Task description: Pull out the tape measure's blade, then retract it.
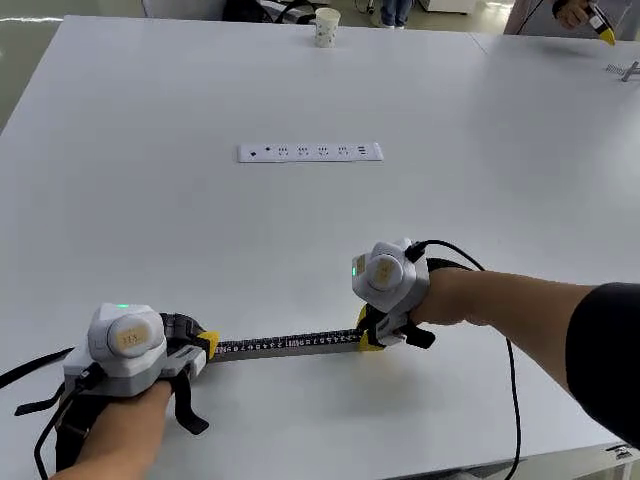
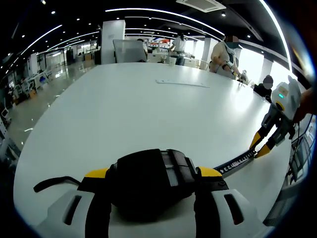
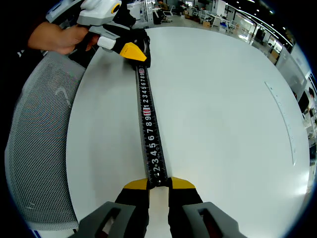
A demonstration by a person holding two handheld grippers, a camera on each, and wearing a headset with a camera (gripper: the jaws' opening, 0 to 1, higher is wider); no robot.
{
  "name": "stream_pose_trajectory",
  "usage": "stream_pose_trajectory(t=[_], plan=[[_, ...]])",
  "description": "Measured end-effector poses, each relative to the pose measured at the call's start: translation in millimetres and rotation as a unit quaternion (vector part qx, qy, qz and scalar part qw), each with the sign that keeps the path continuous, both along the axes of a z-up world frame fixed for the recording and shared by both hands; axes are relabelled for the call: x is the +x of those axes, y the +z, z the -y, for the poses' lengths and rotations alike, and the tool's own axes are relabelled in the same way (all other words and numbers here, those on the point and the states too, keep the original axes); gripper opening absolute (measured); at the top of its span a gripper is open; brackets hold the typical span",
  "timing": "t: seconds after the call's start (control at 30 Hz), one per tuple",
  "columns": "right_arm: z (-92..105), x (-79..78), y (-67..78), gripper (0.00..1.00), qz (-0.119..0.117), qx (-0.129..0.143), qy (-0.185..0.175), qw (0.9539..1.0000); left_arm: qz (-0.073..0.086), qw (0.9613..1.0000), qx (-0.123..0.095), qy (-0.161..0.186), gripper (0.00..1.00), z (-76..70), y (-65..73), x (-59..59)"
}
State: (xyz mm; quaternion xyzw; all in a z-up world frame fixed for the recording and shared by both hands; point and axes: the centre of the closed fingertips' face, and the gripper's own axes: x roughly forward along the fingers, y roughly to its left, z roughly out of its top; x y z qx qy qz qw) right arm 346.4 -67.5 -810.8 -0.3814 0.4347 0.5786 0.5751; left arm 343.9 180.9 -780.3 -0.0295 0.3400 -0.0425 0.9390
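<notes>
1. The left gripper is at the near edge of the table. Its two yellow-tipped jaws are pressed on both sides of the black tape measure, so the body is clamped between them and sits on the table surface.
2. The blade comes out from the tape measure and lies flat on the table. It is dark with white numbers. In the head view it runs straight to the right, between the two grippers.
3. The right gripper is at the free end of the blade. Its jaws are closed together on the blade tip, with the low numbers just in front of the yellow tips.
4. In the right gripper view a grey mesh chair stands beside the table edge.
5. Farther on the table, well apart from both grippers, a white power strip lies flat.
6. At the far edge a paper cup stands upright.
7. At the far right corner another person's hand holds a yellow-tipped tool; I cannot tell more about it.
</notes>
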Motion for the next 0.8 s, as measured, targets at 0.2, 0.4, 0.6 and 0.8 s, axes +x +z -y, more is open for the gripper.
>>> stream_pose_trajectory(t=[0.2,0.4,0.6,0.8], plan=[[-2.0,-0.6,0.2,0.10,0.000,-0.002,0.001,1.0000,0.000,1.0000,0.000,0.000,0.64,-0.2,0.3,-0.2],[-4.0,-1.0,-0.1,0.10,-0.001,-0.001,0.000,1.0000,0.000,1.0000,0.000,0.000,0.64,-0.4,0.3,-0.3],[-5.9,-0.5,-0.3,0.10,-0.003,0.000,-0.007,1.0000,-0.001,1.0000,0.000,0.000,0.64,-0.6,-0.4,0.3],[-8.2,-0.6,-0.4,0.11,-0.003,-0.003,-0.005,1.0000,-0.001,1.0000,-0.001,0.000,0.64,-0.6,-0.4,-0.3]])
